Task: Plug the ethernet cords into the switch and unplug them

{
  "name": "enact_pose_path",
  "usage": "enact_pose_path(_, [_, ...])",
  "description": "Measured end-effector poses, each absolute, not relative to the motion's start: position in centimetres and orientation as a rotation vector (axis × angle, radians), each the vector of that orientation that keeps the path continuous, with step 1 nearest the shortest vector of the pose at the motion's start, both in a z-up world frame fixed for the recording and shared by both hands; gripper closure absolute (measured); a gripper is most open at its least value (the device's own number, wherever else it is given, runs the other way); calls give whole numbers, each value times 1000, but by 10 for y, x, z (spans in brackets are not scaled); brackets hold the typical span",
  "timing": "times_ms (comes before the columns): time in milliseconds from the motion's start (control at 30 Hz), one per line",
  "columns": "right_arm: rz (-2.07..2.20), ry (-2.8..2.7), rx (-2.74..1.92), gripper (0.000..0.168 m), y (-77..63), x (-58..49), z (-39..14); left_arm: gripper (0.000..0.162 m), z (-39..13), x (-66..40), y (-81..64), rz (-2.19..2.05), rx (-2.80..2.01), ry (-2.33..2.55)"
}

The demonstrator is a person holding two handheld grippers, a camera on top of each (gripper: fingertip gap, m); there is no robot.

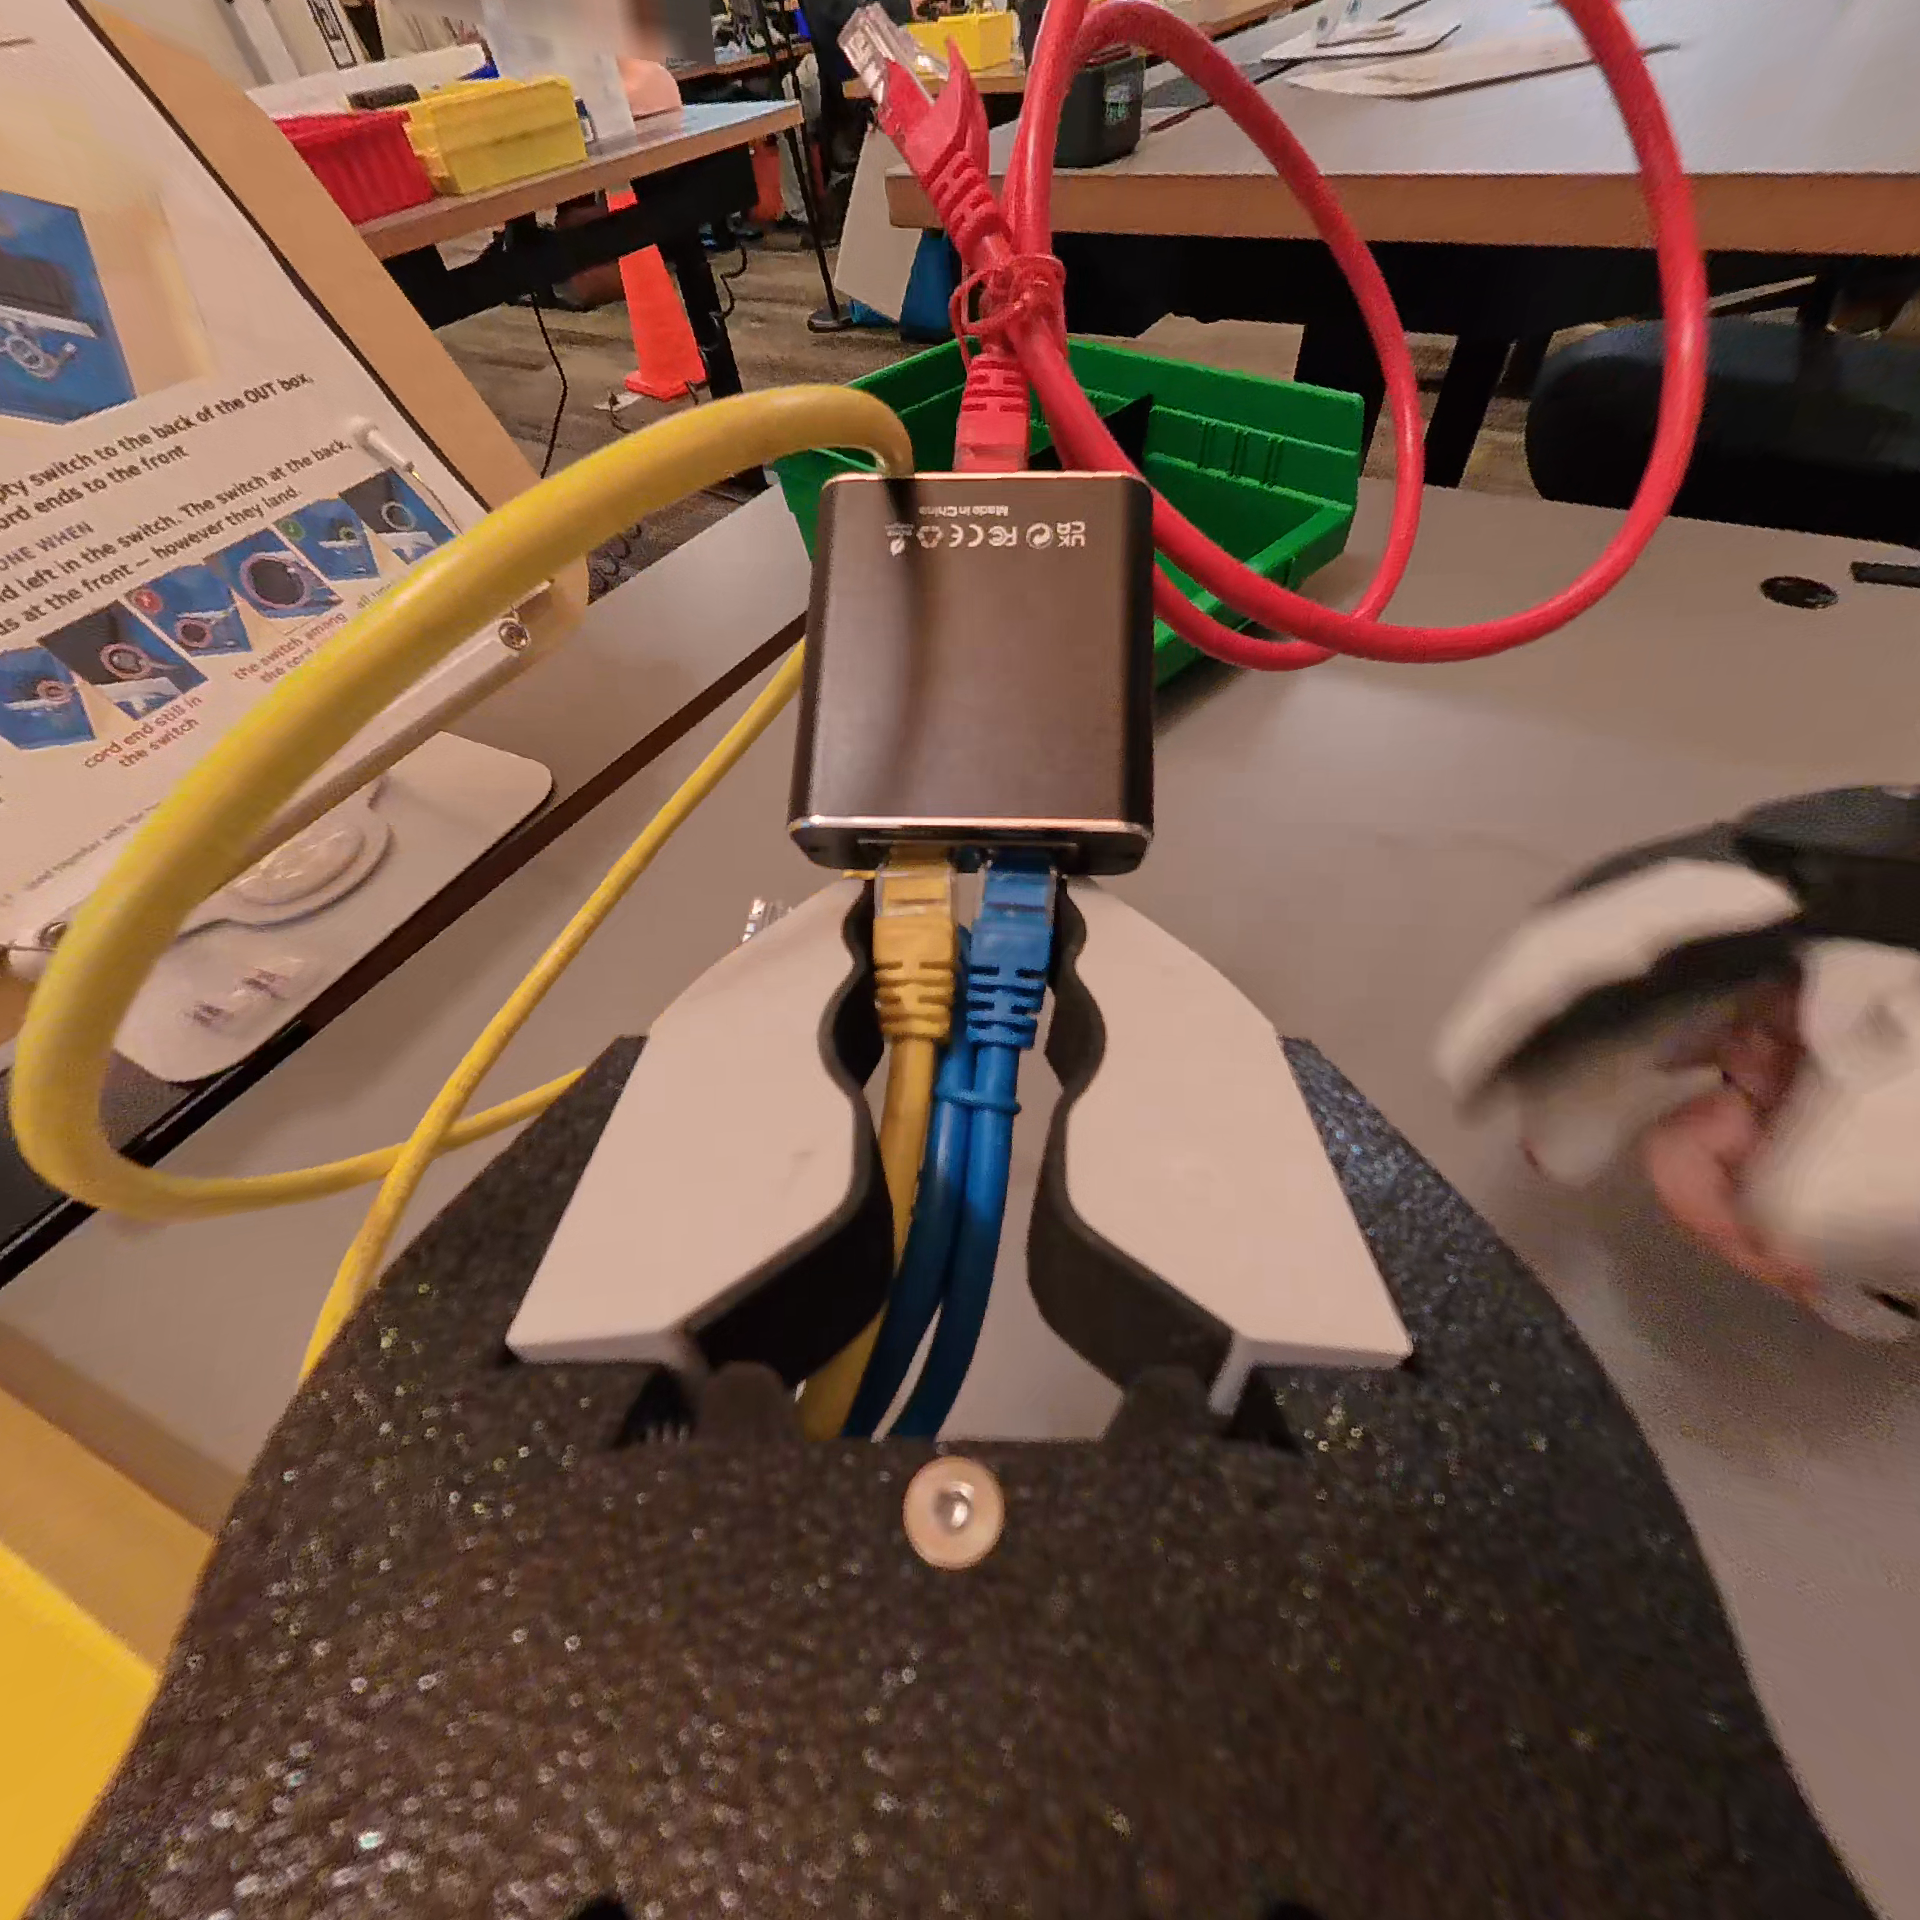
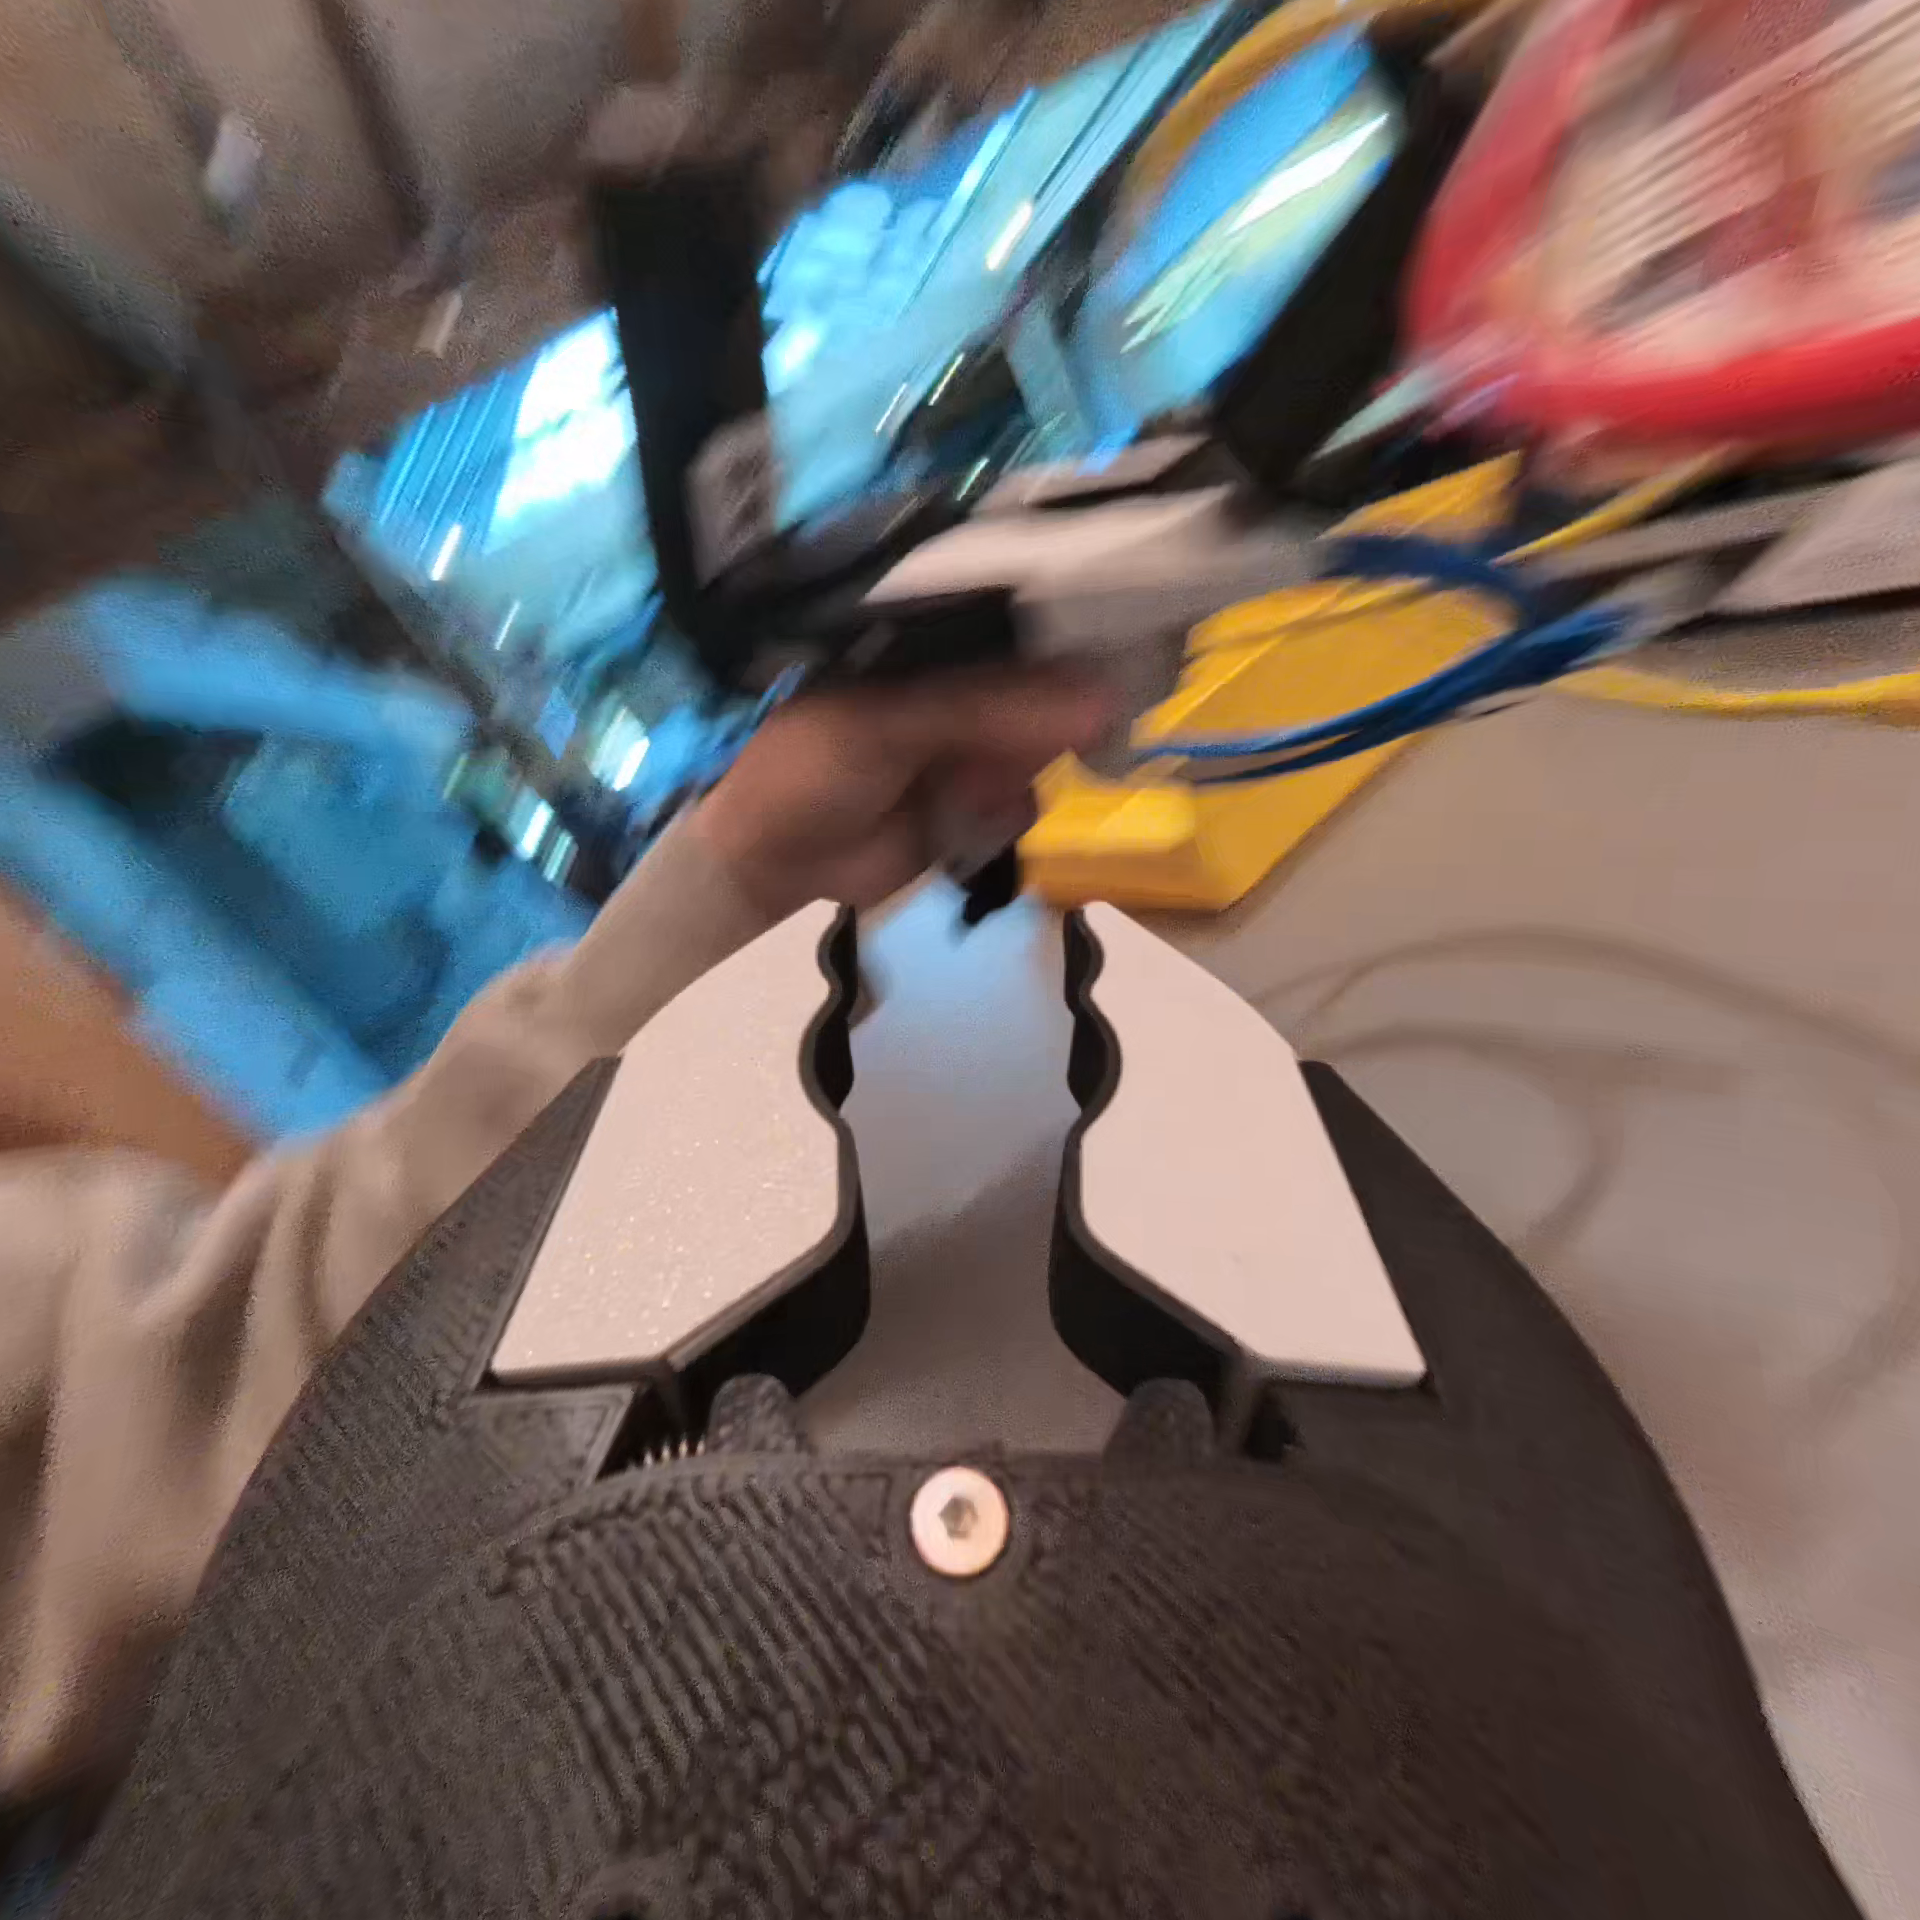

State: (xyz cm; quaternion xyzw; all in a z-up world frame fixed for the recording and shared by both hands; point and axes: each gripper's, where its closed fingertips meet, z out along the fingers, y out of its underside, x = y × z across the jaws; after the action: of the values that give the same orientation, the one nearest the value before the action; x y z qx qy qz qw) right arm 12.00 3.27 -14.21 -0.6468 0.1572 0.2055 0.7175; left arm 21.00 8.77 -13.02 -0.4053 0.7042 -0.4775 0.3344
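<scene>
In the left wrist view a dark metal switch sits just past my left gripper. A yellow plug and a blue plug sit in its near side. My left fingers press them from both sides. A red plug and the yellow cord's other end enter the far side. The red cord loops up, its free clear-tipped plug in the air. My right gripper is open and empty above the table, and shows blurred in the left wrist view.
A green bin stands behind the switch on the grey table. An instruction board leans at the left. The right wrist view is blurred: a yellow bin, blue cord and a hand lie ahead.
</scene>
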Motion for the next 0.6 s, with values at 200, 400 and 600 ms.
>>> enact_pose_path(200, [453,629,-1133,129,19,221,-121,134,-146,214,80,-1147,-1017,1874])
enact_pose_path(400, [497,708,-1011,119,21,247,-122,134,-151,213,75,-1020,-995,1884])
enact_pose_path(600, [542,650,-1056,113,29,231,-120,134,-162,210,71,-778,-947,1938])
